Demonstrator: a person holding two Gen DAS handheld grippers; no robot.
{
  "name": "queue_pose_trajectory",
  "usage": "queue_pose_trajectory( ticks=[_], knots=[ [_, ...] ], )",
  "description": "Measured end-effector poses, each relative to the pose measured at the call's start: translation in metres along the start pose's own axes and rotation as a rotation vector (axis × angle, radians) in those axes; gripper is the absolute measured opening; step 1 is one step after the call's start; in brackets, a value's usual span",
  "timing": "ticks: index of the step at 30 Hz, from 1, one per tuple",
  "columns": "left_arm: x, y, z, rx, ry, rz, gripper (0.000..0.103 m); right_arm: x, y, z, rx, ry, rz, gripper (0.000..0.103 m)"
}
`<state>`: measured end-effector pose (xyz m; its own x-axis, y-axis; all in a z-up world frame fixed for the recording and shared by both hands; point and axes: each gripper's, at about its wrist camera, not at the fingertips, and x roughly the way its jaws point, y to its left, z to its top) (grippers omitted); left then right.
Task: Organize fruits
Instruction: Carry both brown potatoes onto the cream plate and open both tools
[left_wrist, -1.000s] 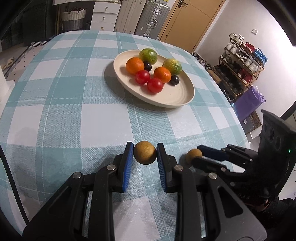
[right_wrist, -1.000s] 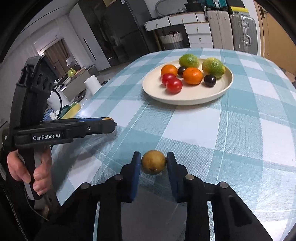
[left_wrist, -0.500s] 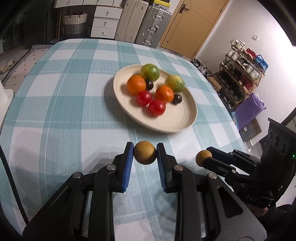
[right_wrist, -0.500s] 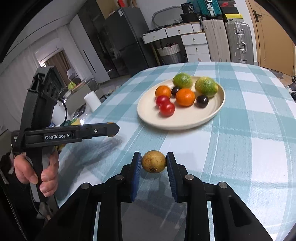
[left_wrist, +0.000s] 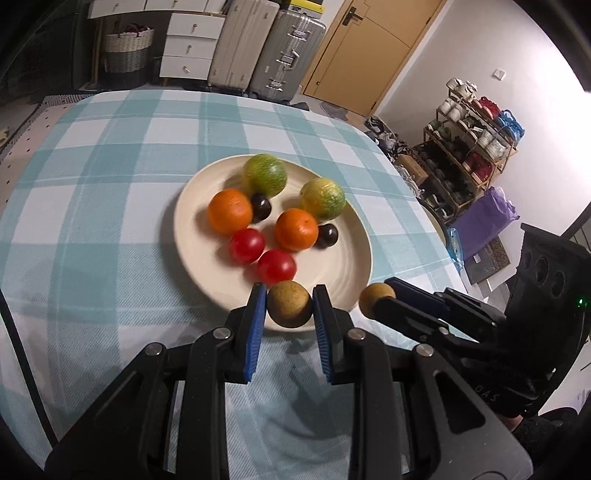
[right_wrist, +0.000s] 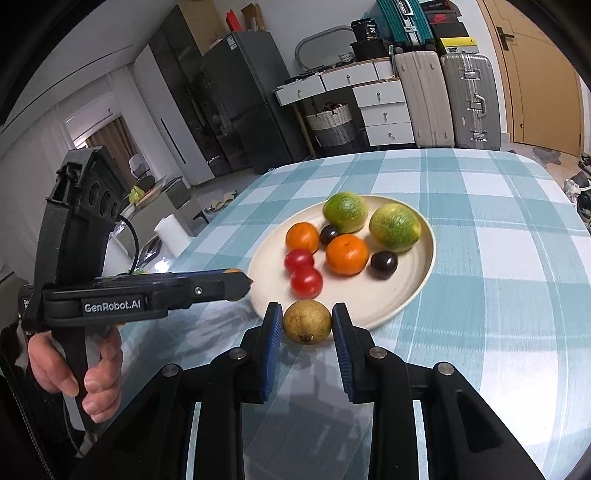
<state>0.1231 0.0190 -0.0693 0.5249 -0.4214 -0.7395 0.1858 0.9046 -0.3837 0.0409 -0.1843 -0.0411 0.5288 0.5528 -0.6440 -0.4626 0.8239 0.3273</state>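
Two claws each clench a small brown fruit: left claw on one fruit, right claw on the other, seemingly above the near rim of the plate of fruits on the checked desk.

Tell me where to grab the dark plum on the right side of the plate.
Grip the dark plum across its round middle, coming from above: the orange touches its left, the plate rim rises on its right. Both hand-held grippers are full now.
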Motion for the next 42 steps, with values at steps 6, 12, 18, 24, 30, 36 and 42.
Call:
queue_pose_trajectory(
  ticks=[6, 12, 18, 24, 30, 36, 42],
  knots=[
    [0.024, -0.010, 0.018, 0.004, 0.027, -0.037, 0.023, 0.007, -0.014, 0.011, 0.015, 0.002, -0.017, 0.028],
    [0.046, -0.018, 0.029, 0.015, 0.065, -0.070, 0.023, 0.014, -0.030, 0.021, 0.040, 0.000, -0.030, 0.028],
    [0.062, -0.022, 0.032, 0.022, 0.091, -0.078, 0.023, 0.021, -0.042, 0.028, 0.064, 0.002, -0.030, 0.028],
    [0.071, -0.022, 0.032, 0.012, 0.106, -0.085, 0.023, 0.028, -0.050, 0.028, 0.080, 0.011, -0.029, 0.028],
    [0.078, -0.024, 0.035, 0.008, 0.114, -0.071, 0.023, 0.031, -0.055, 0.031, 0.097, 0.022, -0.034, 0.029],
    [0.072, -0.025, 0.037, 0.000, 0.107, -0.054, 0.029, 0.026, -0.058, 0.034, 0.115, 0.016, -0.039, 0.034],
    [0.055, -0.020, 0.037, -0.015, 0.066, -0.039, 0.035, 0.004, -0.056, 0.036, 0.113, -0.059, -0.052, 0.043]
  ],
)
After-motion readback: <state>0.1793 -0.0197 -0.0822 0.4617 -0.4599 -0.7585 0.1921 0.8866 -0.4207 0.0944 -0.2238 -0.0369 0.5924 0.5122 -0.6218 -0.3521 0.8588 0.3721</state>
